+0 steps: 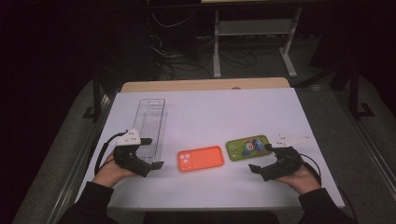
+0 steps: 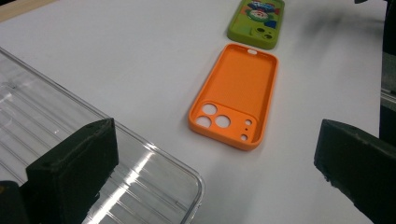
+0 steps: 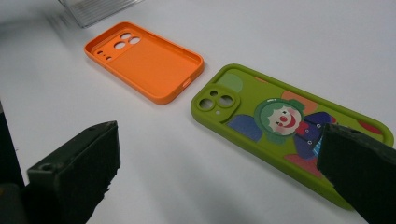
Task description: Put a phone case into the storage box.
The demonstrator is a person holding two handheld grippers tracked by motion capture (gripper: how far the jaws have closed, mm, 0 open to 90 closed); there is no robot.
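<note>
Probably the step in hand: to pick up the phone cases and to put them into the clear plastic tray. Both pairs of jaws wide apart, with nothing between them. Left gripper at the near end of the tray, right gripper just beside the green clown phone case.

Better to start with the nearest case: to lower the right gripper over the green case, to take it across its short width near one end, and to close gently, because soft rubber can bend. Same manner for the orange phone case with the left gripper.

Both cases flat on the white table, between the two hands, near each other but apart. Long axes from left to right in the high view. Orange case open side up, camera holes toward the tray. Green case back side up, camera cut-out toward the orange case.
</note>
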